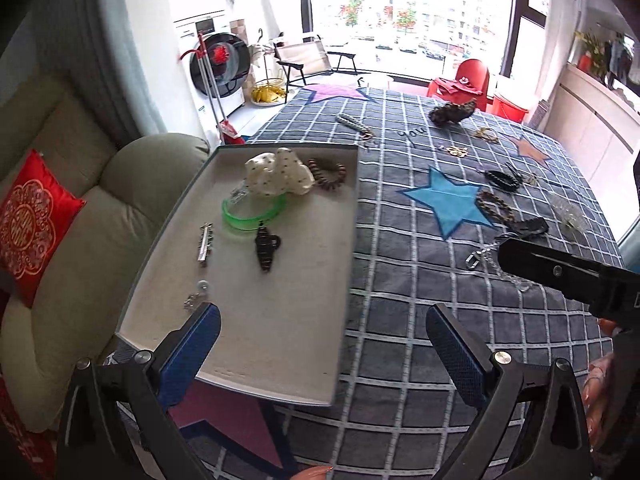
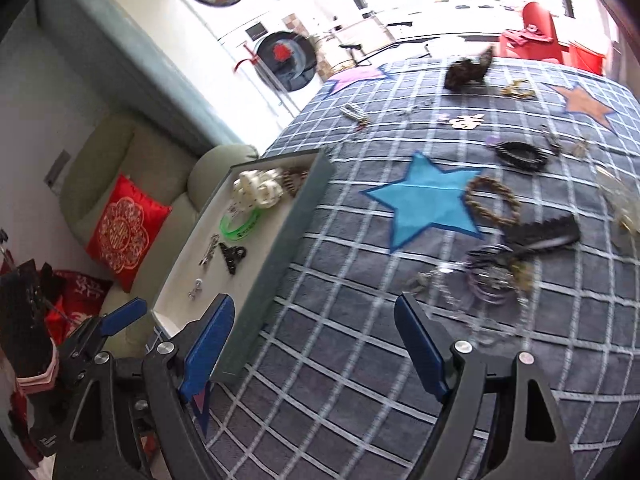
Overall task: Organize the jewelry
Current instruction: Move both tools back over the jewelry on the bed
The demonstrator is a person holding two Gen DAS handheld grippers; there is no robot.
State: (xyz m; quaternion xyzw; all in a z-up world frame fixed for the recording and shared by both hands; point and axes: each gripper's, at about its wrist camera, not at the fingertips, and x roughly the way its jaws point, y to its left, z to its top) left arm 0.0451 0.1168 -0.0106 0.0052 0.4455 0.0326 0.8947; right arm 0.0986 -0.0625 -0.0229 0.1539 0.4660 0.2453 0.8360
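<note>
Bangles (image 2: pixel 494 280) sit tangled with a chain at right of centre in my right view, on the checked blanket (image 2: pixel 340 320); thin, light, slippery hoops, so I'd pinch across several rims. Right gripper (image 2: pixel 316 344) and left gripper (image 1: pixel 324 352) both gape empty; tray (image 1: pixel 132 300) left

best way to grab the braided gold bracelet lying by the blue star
Grip the braided gold bracelet across one side of its loop, coming straight down from above. It lies flat on the checked blanket as an open ring, so one finger can drop inside the loop and the other outside. The side nearest the blue star looks best: the far side lies close to a black lace band.
</note>
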